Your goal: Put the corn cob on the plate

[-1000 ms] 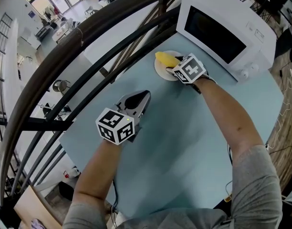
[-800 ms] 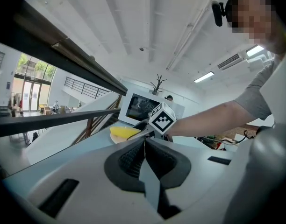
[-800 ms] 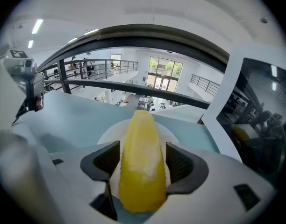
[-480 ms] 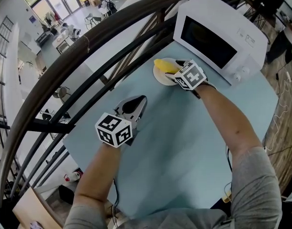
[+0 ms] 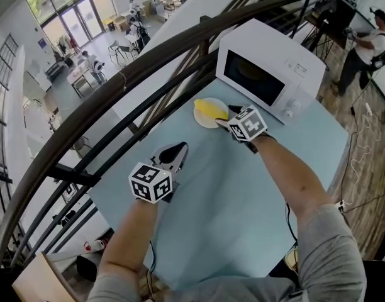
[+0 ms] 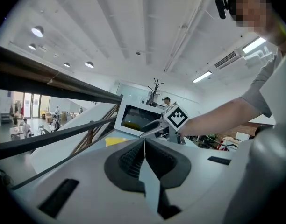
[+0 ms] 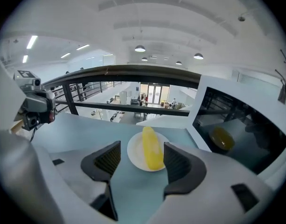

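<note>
The yellow corn cob point(image 5: 209, 109) lies on the small white plate point(image 5: 200, 119) in front of the microwave. In the right gripper view the corn cob point(image 7: 152, 148) rests lengthwise on the plate point(image 7: 133, 151), below and beyond the fingers. My right gripper point(image 5: 226, 117) point(image 7: 142, 158) hangs above the plate's near edge. Its jaws have just been opening and stand wide, with nothing gripped between the pads. My left gripper point(image 5: 177, 150) point(image 6: 144, 142) is shut and empty, off to the left over the blue table point(image 5: 217, 187).
A white microwave point(image 5: 268, 68) stands behind the plate with its door shut and a yellow bowl point(image 7: 222, 139) inside. A dark curved railing point(image 5: 117, 80) runs along the table's far left edge. A person point(image 5: 370, 43) stands at the far right.
My right gripper has lifted off the corn and drawn back from the plate with its jaws wider apart. The left gripper has risen a little. The corn stays on the plate.
</note>
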The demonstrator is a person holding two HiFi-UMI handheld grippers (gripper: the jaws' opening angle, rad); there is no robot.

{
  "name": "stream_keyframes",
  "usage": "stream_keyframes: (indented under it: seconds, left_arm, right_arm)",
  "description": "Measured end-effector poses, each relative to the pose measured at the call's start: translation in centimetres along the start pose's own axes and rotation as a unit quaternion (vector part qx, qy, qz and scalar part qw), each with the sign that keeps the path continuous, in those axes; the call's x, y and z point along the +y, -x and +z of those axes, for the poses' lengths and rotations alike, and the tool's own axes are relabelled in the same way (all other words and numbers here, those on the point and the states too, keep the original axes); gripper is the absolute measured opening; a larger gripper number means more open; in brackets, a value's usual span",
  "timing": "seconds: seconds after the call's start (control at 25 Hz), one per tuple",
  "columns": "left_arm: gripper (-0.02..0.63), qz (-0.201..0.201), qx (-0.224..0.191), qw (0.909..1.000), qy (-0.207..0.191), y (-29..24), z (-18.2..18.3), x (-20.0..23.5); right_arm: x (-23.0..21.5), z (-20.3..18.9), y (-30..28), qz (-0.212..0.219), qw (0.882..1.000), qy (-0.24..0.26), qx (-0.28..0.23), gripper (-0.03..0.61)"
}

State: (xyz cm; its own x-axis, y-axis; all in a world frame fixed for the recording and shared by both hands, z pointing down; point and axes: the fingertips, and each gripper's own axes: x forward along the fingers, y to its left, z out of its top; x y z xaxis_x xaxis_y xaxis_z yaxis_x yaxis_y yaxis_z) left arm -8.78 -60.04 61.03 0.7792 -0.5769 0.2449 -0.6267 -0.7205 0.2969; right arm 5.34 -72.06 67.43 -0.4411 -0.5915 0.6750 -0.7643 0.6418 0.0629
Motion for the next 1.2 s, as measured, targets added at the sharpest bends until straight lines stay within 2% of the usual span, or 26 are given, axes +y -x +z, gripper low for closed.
stream_keyframes:
  seconds: [0.28, 0.44, 0.64, 0.88, 1.04, 1.2]
  left_arm:
    - [0.021, 0.002, -0.022, 0.9994, 0.026, 4.5, 0.8, -3.8]
    - [0.021, 0.009, -0.034, 0.9982, 0.048, 7.4, 0.6, -5.8]
    - [0.021, 0.003, -0.034, 0.9986, 0.039, 11.6, 0.6, -8.3]
    - [0.021, 0.010, -0.040, 0.9988, 0.026, 17.3, 0.7, -10.4]
    - [0.021, 0.015, -0.047, 0.9973, 0.054, 20.6, -0.6, -13.8]
    - [0.021, 0.026, -0.050, 0.9955, 0.076, 23.1, -2.7, -19.6]
  right_arm:
    - [4.3, -1.3, 7.0, 0.002, 1.000, -0.020, -0.016, 0.192]
    - [7.9, -1.9, 11.1, 0.013, 0.995, -0.076, -0.058, 0.108]
    - [13.4, -1.2, 15.9, 0.032, 0.987, -0.120, -0.102, 0.030]
    - [20.1, -3.6, 21.8, 0.070, 0.978, -0.154, -0.121, 0.018]
    - [23.7, -6.7, 27.1, 0.098, 0.982, -0.120, -0.107, 0.018]
    - [26.0, -10.5, 33.5, 0.119, 0.981, -0.094, -0.121, 0.018]
